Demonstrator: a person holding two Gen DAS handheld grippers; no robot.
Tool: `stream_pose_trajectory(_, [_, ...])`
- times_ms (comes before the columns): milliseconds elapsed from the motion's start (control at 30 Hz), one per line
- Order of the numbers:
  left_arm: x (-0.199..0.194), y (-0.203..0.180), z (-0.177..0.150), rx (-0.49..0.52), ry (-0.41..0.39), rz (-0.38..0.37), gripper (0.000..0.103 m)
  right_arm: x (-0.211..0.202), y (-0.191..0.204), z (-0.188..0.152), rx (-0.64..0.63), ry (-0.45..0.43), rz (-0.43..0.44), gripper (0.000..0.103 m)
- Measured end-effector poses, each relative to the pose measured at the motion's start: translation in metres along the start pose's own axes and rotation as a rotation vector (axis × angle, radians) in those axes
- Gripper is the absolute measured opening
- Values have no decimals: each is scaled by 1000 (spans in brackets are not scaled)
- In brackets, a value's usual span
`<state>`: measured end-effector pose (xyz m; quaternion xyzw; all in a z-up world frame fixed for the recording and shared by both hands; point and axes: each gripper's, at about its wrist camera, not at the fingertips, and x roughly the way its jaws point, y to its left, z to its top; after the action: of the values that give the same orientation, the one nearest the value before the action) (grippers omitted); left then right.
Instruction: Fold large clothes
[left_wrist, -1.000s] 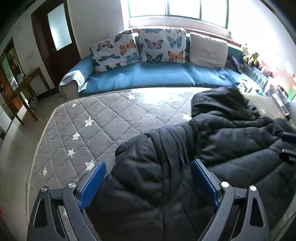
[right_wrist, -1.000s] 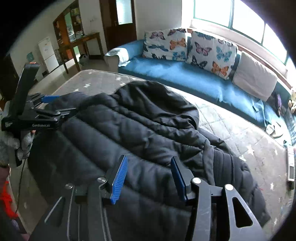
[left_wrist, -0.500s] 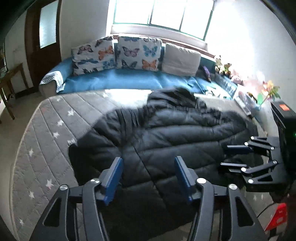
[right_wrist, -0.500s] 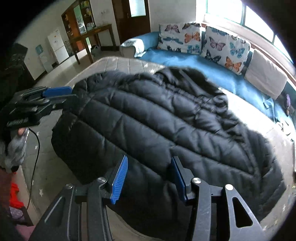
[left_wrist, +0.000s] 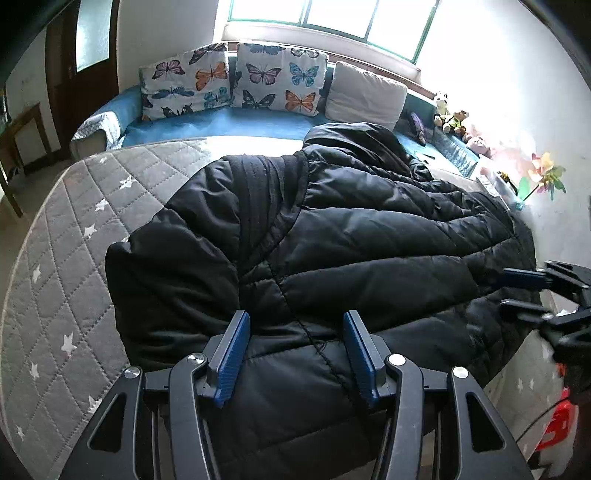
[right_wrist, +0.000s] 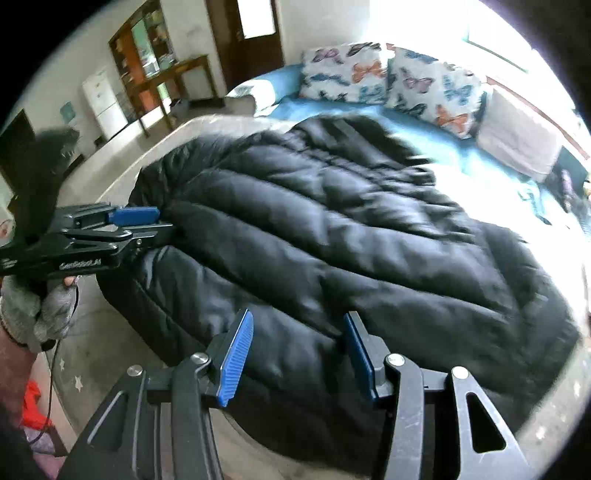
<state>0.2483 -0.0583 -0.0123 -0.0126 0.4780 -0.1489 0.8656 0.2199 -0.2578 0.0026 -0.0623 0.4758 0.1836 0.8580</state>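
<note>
A black puffer coat (left_wrist: 351, 240) lies spread across the mattress (left_wrist: 74, 258). Both the left gripper (left_wrist: 295, 347) and the right gripper (right_wrist: 297, 347) hover at its near edge, jaws apart and holding nothing.

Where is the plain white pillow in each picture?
Left wrist view: the white pillow sits upper middle, on the blue sofa, just right of the butterfly pillows.
Right wrist view: the white pillow sits upper right, blurred, again right of the butterfly pillows.
Shared landmark: the black jacket spread on the mattress, in front of the sofa in both.
</note>
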Motion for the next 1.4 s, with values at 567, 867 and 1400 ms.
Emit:
stream_pose_trajectory(567, [-10, 6, 21, -32, 7, -35, 56, -25, -78, -18, 173, -9, -61, 55])
stream_pose_trajectory(867, [-32, 30, 73, -93, -67, -71, 56, 13, -104, 24, 252, -25, -51, 55])
stream_pose_trajectory(1400, [39, 69, 85, -234, 60, -91, 57, 28, -117, 9, 256, 17, -64, 57])
